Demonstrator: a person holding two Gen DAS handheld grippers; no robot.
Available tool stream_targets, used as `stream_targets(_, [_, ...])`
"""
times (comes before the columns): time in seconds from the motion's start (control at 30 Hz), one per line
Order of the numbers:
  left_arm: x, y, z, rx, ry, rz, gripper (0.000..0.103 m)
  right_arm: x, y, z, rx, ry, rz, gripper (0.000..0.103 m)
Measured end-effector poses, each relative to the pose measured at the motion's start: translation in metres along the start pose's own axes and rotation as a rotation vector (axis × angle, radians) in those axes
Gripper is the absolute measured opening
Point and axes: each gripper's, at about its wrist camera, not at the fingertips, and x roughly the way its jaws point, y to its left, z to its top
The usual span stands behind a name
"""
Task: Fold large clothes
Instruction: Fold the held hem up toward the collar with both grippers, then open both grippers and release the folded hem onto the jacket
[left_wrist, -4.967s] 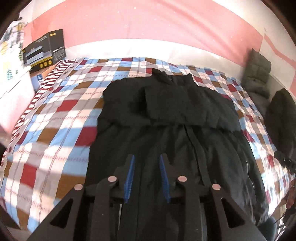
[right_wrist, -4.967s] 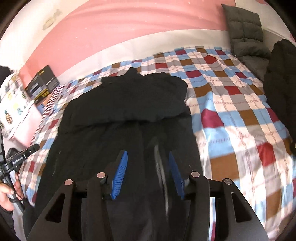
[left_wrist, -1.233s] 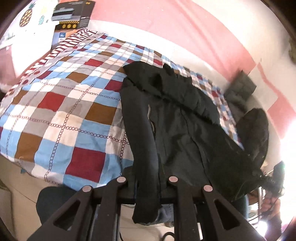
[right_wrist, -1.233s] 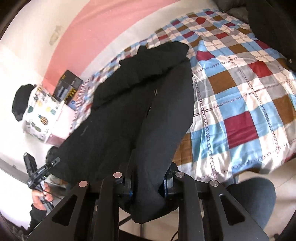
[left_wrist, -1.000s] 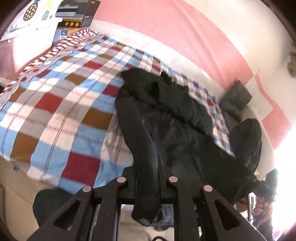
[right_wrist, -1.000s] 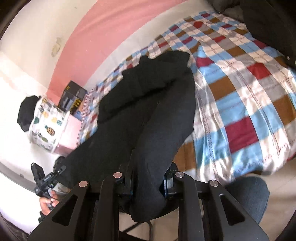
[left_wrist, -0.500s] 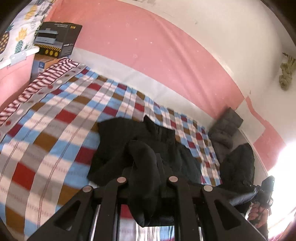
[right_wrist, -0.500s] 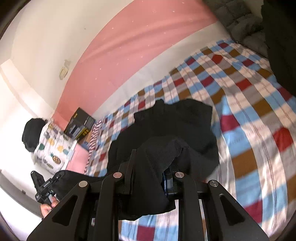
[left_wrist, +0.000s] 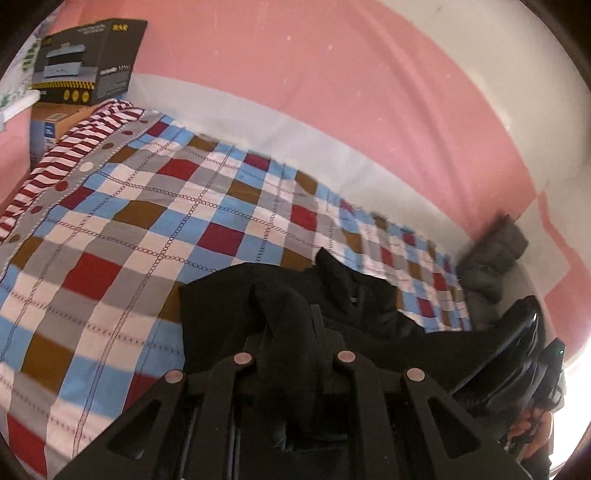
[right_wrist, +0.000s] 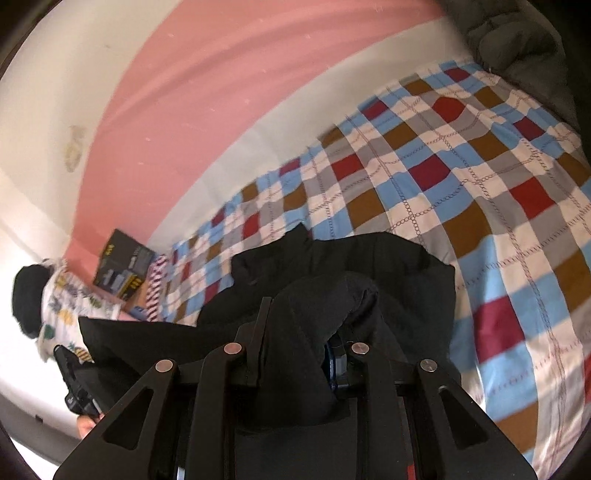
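A large black coat (left_wrist: 229, 314) lies on the checked bedspread (left_wrist: 147, 229), its collar end toward the wall. My left gripper (left_wrist: 291, 343) is shut on the coat's bottom hem, which bunches between and over the fingers. My right gripper (right_wrist: 314, 332) is shut on the same hem at the other corner; the coat (right_wrist: 406, 273) bunches over it. Both hold the hem raised above the coat's upper half, with the hem stretched taut between them. The fingertips are hidden by cloth.
A black printer box (left_wrist: 85, 66) stands on a stand at the far left by the pink wall. A grey quilted jacket (left_wrist: 491, 262) and another dark garment (right_wrist: 517, 40) lie at the bed's far right. The other gripper and hand (left_wrist: 535, 413) show at the right edge.
Both grippers closed on the coat's bottom hem, lifted it off the bed edge and carried it forward over the coat toward the collar.
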Motion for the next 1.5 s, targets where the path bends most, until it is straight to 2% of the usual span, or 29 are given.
stream_targets(0.2, [0.088,0.017,0.017,-0.015,0.09,0.081,0.015,0.079,-0.024,0.028,0.067,0.076,-0.071,0.027])
stream_targets(0.3, [0.128,0.031,0.017,-0.046,0.137,0.112,0.017,0.115,-0.045,0.034,0.132,0.119,-0.096,0.033])
stream_targets(0.4, [0.149,0.039,0.017,-0.081,0.168,0.107,0.02,0.134,-0.056,0.037,0.167,0.132,-0.089,0.04])
stream_targets(0.5, [0.146,0.041,0.021,-0.077,0.179,0.062,0.026,0.128,-0.051,0.038,0.141,0.101,-0.055,0.055])
stream_targets(0.57, [0.131,0.043,0.026,-0.093,0.161,0.011,0.031,0.115,-0.047,0.04,0.128,0.071,0.003,0.07])
stream_targets(0.67, [0.11,0.046,0.035,-0.126,0.125,-0.058,0.04,0.095,-0.043,0.046,0.106,0.018,0.057,0.073])
stream_targets(0.77, [0.097,0.045,0.038,-0.12,0.091,-0.072,0.047,0.075,-0.04,0.05,0.057,-0.055,0.026,0.074])
stream_targets(0.8, [0.091,0.045,0.038,-0.116,0.068,-0.069,0.052,0.068,-0.039,0.05,0.037,-0.08,0.014,0.074])
stream_targets(0.83, [0.085,0.046,0.04,-0.114,0.032,-0.051,0.063,0.063,-0.04,0.05,0.027,-0.093,0.013,0.074])
stream_targets(0.9, [0.068,0.052,0.043,-0.115,-0.064,-0.017,0.074,0.058,-0.042,0.047,0.01,-0.103,-0.015,0.074])
stream_targets(0.97, [0.065,0.058,0.043,-0.125,-0.084,0.003,0.079,0.064,-0.042,0.044,-0.029,-0.079,-0.055,0.074])
stream_targets(1.1, [0.108,0.055,0.032,-0.036,0.067,0.058,0.079,0.095,-0.046,0.038,-0.086,0.003,-0.132,0.074])
stream_targets(1.2, [0.146,0.057,0.022,-0.025,0.165,0.099,0.079,0.122,-0.054,0.039,-0.07,0.051,-0.162,0.074])
stream_targets(1.27, [0.162,0.059,0.017,-0.034,0.203,0.093,0.079,0.135,-0.058,0.042,-0.062,0.084,-0.16,0.074])
stream_targets(1.3, [0.168,0.058,0.016,-0.03,0.212,0.08,0.073,0.142,-0.057,0.043,-0.073,0.111,-0.148,0.074])
stream_targets(1.33, [0.171,0.054,0.015,-0.014,0.206,0.074,0.057,0.146,-0.054,0.044,-0.1,0.121,-0.164,0.063])
stream_targets(1.37, [0.171,0.048,0.017,0.015,0.188,0.104,0.047,0.147,-0.051,0.045,-0.123,0.112,-0.207,0.022])
stream_targets(1.4, [0.169,0.043,0.02,0.044,0.157,0.134,0.03,0.147,-0.05,0.047,-0.13,0.106,-0.233,0.017])
stream_targets(1.43, [0.166,0.038,0.024,0.06,0.128,0.141,0.023,0.143,-0.051,0.05,-0.127,0.069,-0.237,0.016])
stream_targets(1.5, [0.162,0.03,0.034,0.079,0.059,0.158,0.021,0.135,-0.053,0.056,-0.126,0.001,-0.254,0.015])
